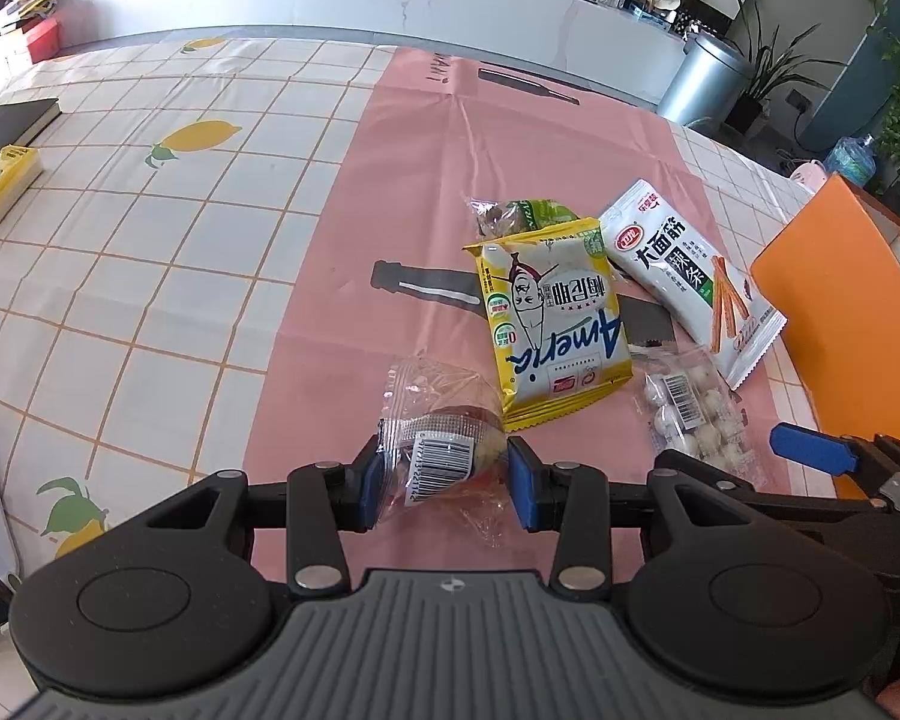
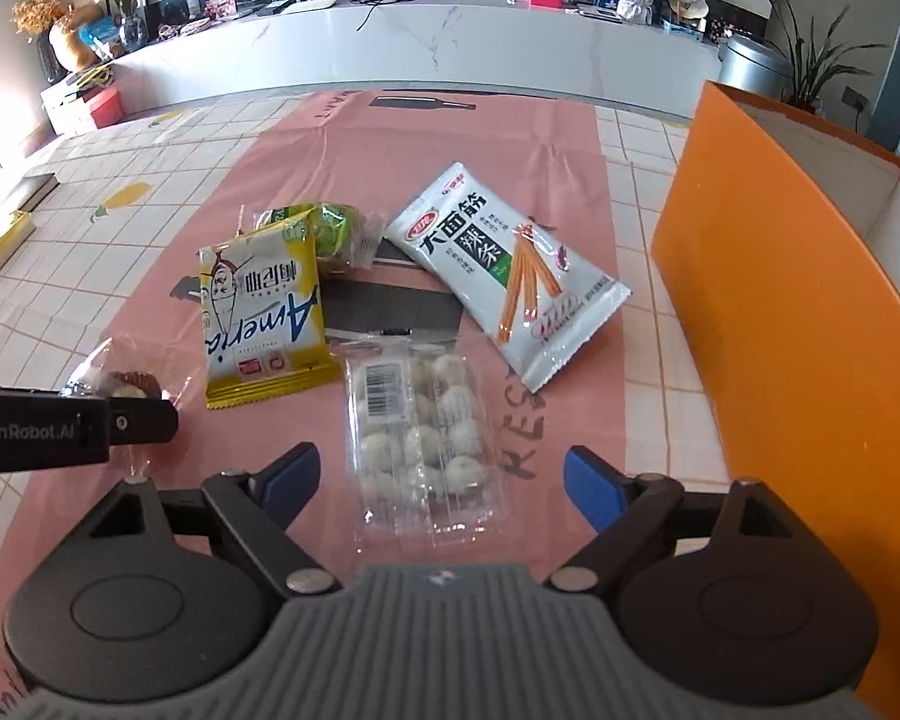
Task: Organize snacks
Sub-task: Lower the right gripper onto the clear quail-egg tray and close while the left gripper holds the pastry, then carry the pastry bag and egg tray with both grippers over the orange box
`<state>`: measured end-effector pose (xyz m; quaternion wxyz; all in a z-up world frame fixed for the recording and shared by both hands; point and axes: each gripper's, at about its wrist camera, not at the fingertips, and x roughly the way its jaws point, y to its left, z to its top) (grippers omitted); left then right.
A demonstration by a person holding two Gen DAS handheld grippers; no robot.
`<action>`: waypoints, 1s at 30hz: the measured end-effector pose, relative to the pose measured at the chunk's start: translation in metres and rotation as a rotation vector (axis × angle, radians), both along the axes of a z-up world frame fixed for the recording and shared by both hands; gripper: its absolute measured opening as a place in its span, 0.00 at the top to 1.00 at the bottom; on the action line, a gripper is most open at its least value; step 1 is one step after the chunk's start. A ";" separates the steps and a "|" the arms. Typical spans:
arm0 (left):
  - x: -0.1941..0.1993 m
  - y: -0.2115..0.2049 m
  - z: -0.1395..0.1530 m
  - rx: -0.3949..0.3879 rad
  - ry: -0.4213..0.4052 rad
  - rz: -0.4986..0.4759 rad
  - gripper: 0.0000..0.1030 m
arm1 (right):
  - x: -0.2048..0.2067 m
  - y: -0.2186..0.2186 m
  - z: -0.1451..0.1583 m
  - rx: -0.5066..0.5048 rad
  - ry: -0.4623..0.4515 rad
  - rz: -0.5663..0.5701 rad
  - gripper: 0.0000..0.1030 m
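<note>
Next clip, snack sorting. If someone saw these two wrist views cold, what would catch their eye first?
Probably the bright orange box standing open at the right edge of the table, beside a cluster of snack packets on the pink mat. Next, the left gripper shut on a clear-wrapped pastry at the cluster's left. The right gripper is open around the bag of white balls, with the yellow Amerila packet just beyond.

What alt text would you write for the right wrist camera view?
The open right gripper hovers over a clear pack of white round candies on a pink mat. Beyond lie a yellow snack bag, a white snack bag and a green packet, with an orange box at right. The left gripper holds a clear-wrapped snack at left.
</note>
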<state>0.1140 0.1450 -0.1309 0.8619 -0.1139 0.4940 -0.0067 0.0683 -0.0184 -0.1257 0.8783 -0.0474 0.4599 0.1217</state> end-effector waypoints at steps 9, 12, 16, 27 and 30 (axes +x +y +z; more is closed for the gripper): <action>0.001 0.001 -0.002 -0.007 0.005 0.002 0.55 | 0.009 0.001 -0.011 -0.006 0.002 0.026 0.24; 0.001 0.000 -0.002 -0.009 0.005 0.005 0.55 | 0.005 0.004 -0.009 -0.006 -0.008 0.049 0.41; 0.000 -0.001 0.001 -0.008 -0.002 0.012 0.55 | 0.003 0.006 -0.007 -0.011 -0.006 0.060 0.48; -0.012 -0.008 0.030 0.054 -0.051 0.034 0.55 | -0.017 -0.007 0.019 0.078 0.051 0.080 0.53; -0.017 -0.010 0.040 0.061 -0.072 0.040 0.55 | -0.025 -0.015 0.032 0.129 0.067 0.089 0.53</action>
